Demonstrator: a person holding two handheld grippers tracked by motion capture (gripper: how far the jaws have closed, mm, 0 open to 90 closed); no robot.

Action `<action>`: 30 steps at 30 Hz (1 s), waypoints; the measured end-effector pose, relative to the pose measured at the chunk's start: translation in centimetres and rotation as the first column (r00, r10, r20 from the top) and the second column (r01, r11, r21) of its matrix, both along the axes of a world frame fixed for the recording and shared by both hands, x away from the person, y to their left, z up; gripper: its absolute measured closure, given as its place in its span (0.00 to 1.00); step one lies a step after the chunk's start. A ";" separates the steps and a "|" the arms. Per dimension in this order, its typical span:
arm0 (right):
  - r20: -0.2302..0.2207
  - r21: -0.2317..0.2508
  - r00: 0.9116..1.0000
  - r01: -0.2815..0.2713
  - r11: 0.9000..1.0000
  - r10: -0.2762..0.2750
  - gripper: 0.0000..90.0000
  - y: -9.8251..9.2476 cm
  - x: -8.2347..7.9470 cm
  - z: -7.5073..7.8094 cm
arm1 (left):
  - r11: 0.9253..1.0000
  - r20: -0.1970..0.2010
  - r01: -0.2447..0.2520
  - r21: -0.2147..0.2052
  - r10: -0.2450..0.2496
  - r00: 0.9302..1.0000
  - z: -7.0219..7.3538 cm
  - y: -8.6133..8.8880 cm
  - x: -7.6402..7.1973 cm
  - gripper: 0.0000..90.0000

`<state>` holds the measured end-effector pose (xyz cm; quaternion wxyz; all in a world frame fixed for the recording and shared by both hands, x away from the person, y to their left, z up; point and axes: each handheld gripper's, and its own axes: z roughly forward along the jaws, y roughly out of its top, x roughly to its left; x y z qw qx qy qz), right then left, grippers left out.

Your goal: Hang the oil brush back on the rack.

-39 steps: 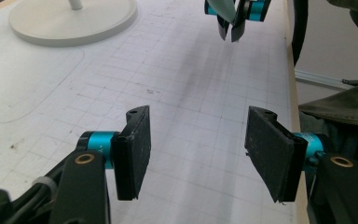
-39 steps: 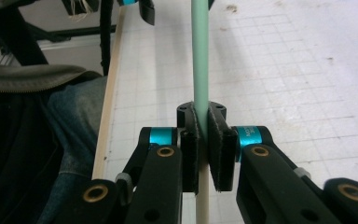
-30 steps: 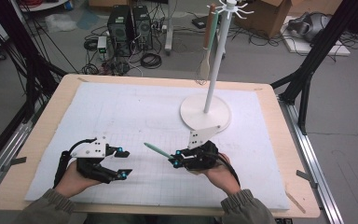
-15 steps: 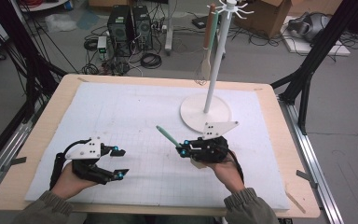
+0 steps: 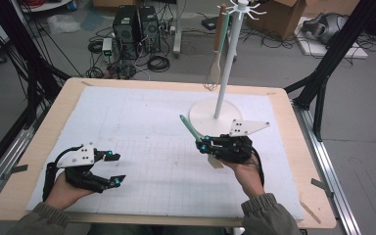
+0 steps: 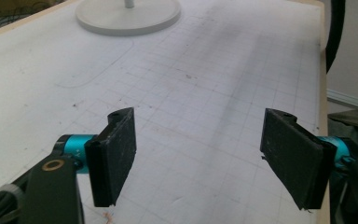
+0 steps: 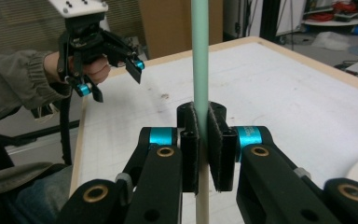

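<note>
The right gripper [image 5: 201,146] pinches a green-handled utensil [image 5: 188,128] between its fingers, above the table [image 5: 54,113] toward the near right edge, before the white stand [image 5: 214,116]. The left gripper [image 5: 115,168], near the near left corner, has just been spreading its fingers, nothing between them.

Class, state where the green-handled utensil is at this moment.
In the high view, the green-handled utensil is clamped in the right gripper, right of the table's centre, just in front of the white stand.
</note>
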<state>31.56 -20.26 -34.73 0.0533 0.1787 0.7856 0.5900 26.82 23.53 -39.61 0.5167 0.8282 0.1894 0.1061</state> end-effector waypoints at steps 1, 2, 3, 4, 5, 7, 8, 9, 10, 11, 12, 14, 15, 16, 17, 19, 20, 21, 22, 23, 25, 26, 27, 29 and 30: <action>0.002 0.005 1.000 0.005 1.000 -0.005 0.94 -0.2 0.0 0.1 | 1.000 0.000 -0.002 0.001 0.002 1.000 -0.1 0.1 0.1 0.28; 0.003 0.010 1.000 0.009 1.000 -0.009 0.94 -0.3 0.1 0.2 | 1.000 -0.003 -0.007 -0.001 0.007 1.000 -0.2 0.2 0.1 0.28; 0.004 0.016 1.000 0.013 1.000 -0.013 0.94 -0.5 0.1 0.4 | 1.000 -0.006 -0.011 -0.002 0.011 1.000 -0.2 0.3 0.1 0.28; 0.003 0.023 1.000 0.016 1.000 -0.016 0.94 -0.6 0.2 0.4 | 1.000 -0.003 -0.016 0.000 0.016 1.000 -0.2 0.4 0.1 0.27; 0.002 0.032 1.000 0.024 0.999 -0.024 0.94 -0.9 0.3 0.6 | 1.000 -0.002 -0.021 -0.005 0.021 1.000 -0.2 0.5 0.1 0.27; 0.005 0.041 0.999 0.032 0.999 -0.032 0.94 -1.2 0.4 0.8 | 1.000 0.003 -0.028 -0.002 0.028 1.000 -0.2 0.7 0.1 0.26; 0.000 0.053 0.999 0.040 0.998 -0.040 0.94 -1.4 0.6 0.9 | 0.999 0.008 -0.032 -0.001 0.032 0.999 -0.2 0.7 0.0 0.26; 0.002 0.052 0.999 0.045 0.998 -0.045 0.94 -1.5 0.7 1.0 | 0.999 0.012 -0.037 -0.001 0.037 0.999 -0.1 0.8 0.1 0.26; 0.004 0.052 0.999 0.053 0.997 -0.054 0.94 -1.7 0.8 1.3 | 0.999 0.013 -0.041 -0.001 0.041 0.999 -0.1 1.0 0.1 0.26; 0.006 0.058 0.998 0.057 0.997 -0.057 0.94 -1.8 1.0 1.5 | 0.999 0.015 -0.047 0.000 0.047 0.999 -0.1 1.1 0.1 0.25; 0.009 0.056 0.998 0.060 0.997 -0.061 0.94 -1.9 1.1 1.7 | 0.999 0.015 -0.053 -0.001 0.053 0.998 -0.1 1.1 0.1 0.25; 0.009 0.058 0.998 0.069 0.996 -0.070 0.94 -2.0 1.3 2.1 | 0.998 0.015 -0.061 -0.003 0.061 0.998 -0.1 1.4 0.1 0.24; 0.018 0.059 0.997 0.071 0.996 -0.072 0.94 -2.1 1.5 2.3 | 0.998 0.010 -0.068 -0.001 0.068 0.998 -0.1 1.5 0.1 0.24; 0.016 0.060 0.997 0.079 0.995 -0.080 0.94 -2.2 1.6 2.6 | 0.997 0.011 -0.077 0.001 0.077 0.997 -0.1 1.6 0.1 0.23; 0.024 0.063 0.996 0.086 0.994 -0.087 0.94 -2.3 1.8 2.8 | 0.997 0.008 -0.080 0.000 0.080 0.997 -0.1 1.7 0.1 0.22; 0.027 0.071 0.995 0.094 0.993 -0.096 0.94 -2.5 2.1 3.1 | 0.996 0.011 -0.089 0.001 0.089 0.996 -0.1 2.0 0.2 0.21; 0.028 0.075 0.994 0.099 0.992 -0.101 0.94 -2.6 2.3 3.4 | 0.996 0.011 -0.094 -0.001 0.094 0.995 -0.1 2.0 0.2 0.20; 0.030 0.076 0.994 0.104 0.992 -0.107 0.94 -2.7 2.4 3.5 | 0.995 0.011 -0.098 -0.001 0.098 0.995 -0.1 2.1 0.2 0.20; 0.034 0.079 0.993 0.107 0.991 -0.110 0.94 -2.8 2.5 3.7 | 0.995 0.011 -0.102 -0.006 0.103 0.995 -0.1 2.2 0.2 0.19; 0.034 0.080 0.993 0.114 0.990 -0.117 0.94 -2.9 2.6 3.9 | 0.994 0.012 -0.110 -0.006 0.110 0.994 -0.2 2.3 0.2 0.18; 0.036 0.088 0.992 0.116 0.989 -0.119 0.94 -3.0 2.8 4.2 | 0.992 0.005 -0.127 -0.012 0.127 0.992 -0.2 2.5 0.2 0.16; 0.036 0.089 0.992 0.118 0.989 -0.121 0.94 -3.0 2.9 4.4 | 0.991 0.009 -0.132 -0.008 0.132 0.991 -0.2 2.6 0.3 0.15; 0.039 0.090 0.992 0.119 0.989 -0.123 0.94 -3.0 3.0 4.5 | 0.990 0.009 -0.141 -0.010 0.142 0.990 -0.2 2.7 0.3 0.14; 0.041 0.096 0.991 0.120 0.988 -0.125 0.94 -3.1 3.3 4.7 | 0.988 0.009 -0.157 -0.012 0.157 0.988 -0.2 2.8 0.4 0.12; 0.038 0.099 0.991 0.121 0.988 -0.125 0.94 -3.2 3.4 4.9 | 0.987 0.010 -0.163 -0.012 0.163 0.987 -0.2 2.9 0.5 0.12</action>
